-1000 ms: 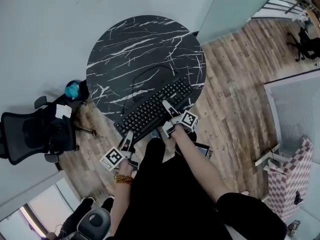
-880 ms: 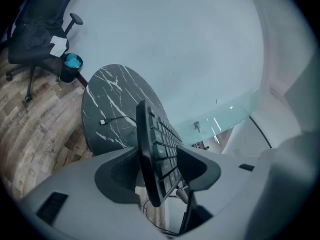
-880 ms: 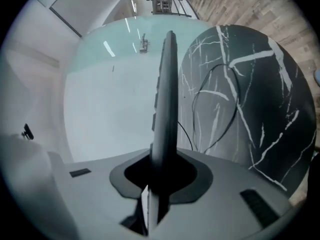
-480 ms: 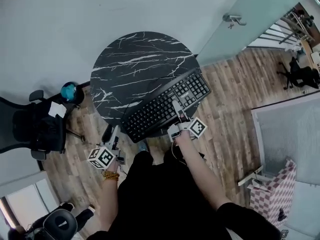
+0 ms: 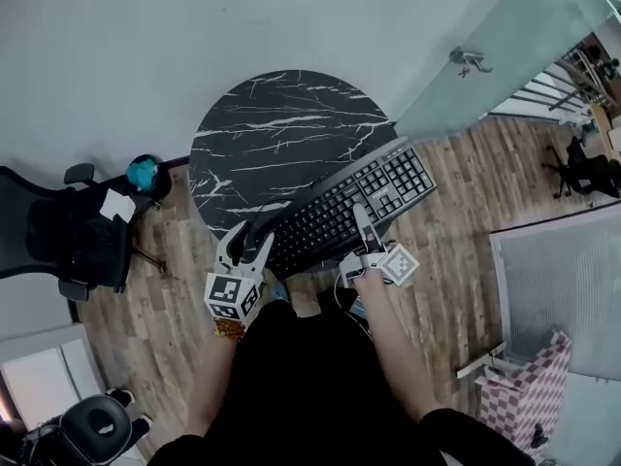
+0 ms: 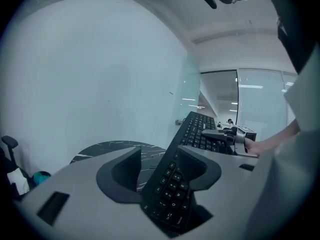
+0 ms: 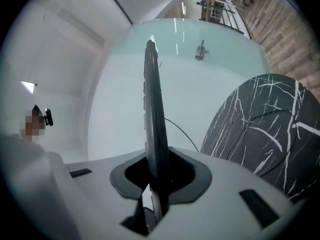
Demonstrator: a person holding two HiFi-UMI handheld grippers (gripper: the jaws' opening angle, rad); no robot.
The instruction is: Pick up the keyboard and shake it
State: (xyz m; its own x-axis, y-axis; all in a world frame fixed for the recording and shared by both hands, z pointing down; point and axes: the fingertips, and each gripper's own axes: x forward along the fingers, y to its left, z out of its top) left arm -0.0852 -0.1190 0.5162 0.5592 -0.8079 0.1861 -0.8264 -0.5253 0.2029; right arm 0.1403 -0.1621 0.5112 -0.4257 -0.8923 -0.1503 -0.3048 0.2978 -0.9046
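The black keyboard (image 5: 330,216) hangs tilted in the air over the near edge of the round black marble table (image 5: 281,144). My right gripper (image 5: 361,229) is shut on its near long edge; its jaws have just been closing, and in the right gripper view the keyboard (image 7: 152,109) stands edge-on, clamped between them (image 7: 156,169). My left gripper (image 5: 245,241) is at the keyboard's left end, its jaws having just been opening. In the left gripper view that end (image 6: 172,184) sits between the wide jaws, leaning toward the right one, with a gap on the left. The right gripper (image 6: 225,136) shows further along the keys.
The keyboard's thin cable (image 7: 185,129) trails over the table. A black office chair (image 5: 58,236) and a teal object (image 5: 143,173) stand to the left on the wood floor. A glass door (image 5: 485,47) is at the back right, a checked bag (image 5: 529,386) at the lower right.
The keyboard lay on the table's near edge; it now hangs lifted and tilted in the right gripper. The left gripper came off it, swung out left, and returned to its left end with jaws wide.
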